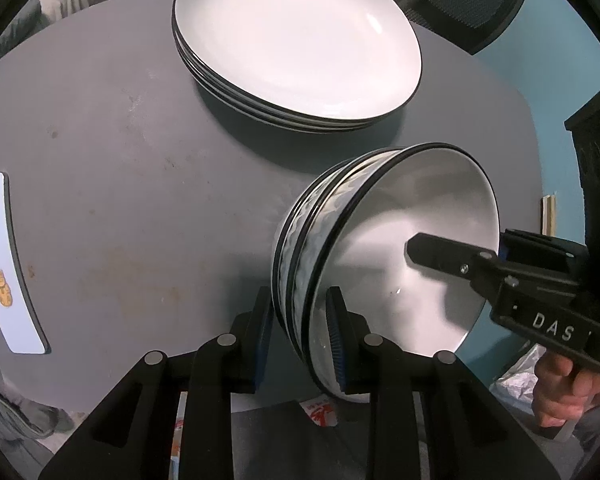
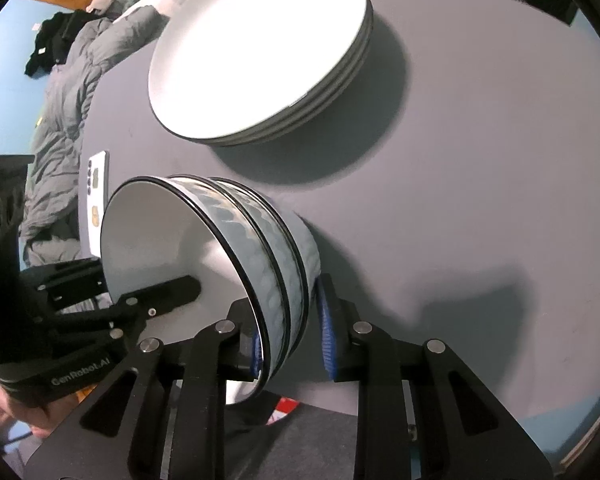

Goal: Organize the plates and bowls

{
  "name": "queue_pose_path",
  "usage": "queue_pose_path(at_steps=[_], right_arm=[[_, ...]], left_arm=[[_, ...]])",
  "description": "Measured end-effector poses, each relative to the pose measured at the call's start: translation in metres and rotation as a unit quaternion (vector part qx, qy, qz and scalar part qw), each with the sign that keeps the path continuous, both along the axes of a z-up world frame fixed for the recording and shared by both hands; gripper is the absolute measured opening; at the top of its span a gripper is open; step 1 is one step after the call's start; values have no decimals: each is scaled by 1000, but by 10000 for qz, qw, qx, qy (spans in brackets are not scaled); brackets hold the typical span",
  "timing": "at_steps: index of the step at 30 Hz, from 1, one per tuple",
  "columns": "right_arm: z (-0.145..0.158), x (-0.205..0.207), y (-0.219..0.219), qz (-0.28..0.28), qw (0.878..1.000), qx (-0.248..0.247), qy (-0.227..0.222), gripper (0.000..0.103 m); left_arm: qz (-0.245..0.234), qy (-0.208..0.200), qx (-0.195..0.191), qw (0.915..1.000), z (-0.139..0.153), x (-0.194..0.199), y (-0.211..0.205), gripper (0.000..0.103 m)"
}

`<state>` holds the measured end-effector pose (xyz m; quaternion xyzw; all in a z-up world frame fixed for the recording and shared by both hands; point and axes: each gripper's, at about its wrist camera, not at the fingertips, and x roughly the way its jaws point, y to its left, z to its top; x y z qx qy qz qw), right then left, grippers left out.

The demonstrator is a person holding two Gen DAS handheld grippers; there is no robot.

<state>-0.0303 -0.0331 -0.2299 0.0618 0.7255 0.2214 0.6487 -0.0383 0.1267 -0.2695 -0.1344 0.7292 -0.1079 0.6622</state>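
While the plates [image 1: 296,40] already sit in one neat stack at the far side of the worktop [image 1: 120,160], the bowls [image 1: 380,248] are mid-handling, so the task looks well on but not done. Three or so bowls are nested into one another and tipped on their side, mouths facing the person's right, held above the near edge of the worktop.

Both grippers pinch this nest by its rim. In the left wrist view, the left gripper [image 1: 300,336] has one blue-padded finger outside the wall and the other inside the innermost bowl, pressed onto the stacked rims. In the right wrist view, the right gripper [image 2: 288,340] grips likewise, one finger inside the mouth and one against the patterned outer wall. Each gripper also shows in the other's view, reaching into the bowl.

Done, as far as can be judged: plates gathered, bowls nested. Left: turning the nest upright and setting it down, probably on the bare worktop beside the plates or on top of them; which one cannot be told. A phone [image 1: 4,264] lies near the left edge, well apart from the crockery. No other loose plate or bowl shows in either view.
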Motion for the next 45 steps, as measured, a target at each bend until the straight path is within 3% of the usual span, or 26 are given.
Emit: queue_pose_path(at_steps=[9,17,23,36,45], right_arm=[[16,9,10,144,9998,75,-105,23],[-7,6,15,214,9998,14,15,22],[-5,7,12,94,9999,110,-8,23],[-10,7,16,-6,10000,12,-57,22],[-2,5,11,-179,9997,124,73,21]], left_arm=[[123,-162,43,9998,20,6,18,25],[70,-217,329,9992,6,12,15,25],[148,-205,340,9991,-1,11,18,24],[62,-238,141,9996,-1,10,17,21],[143,-291,60,9995,17,16,22,21]])
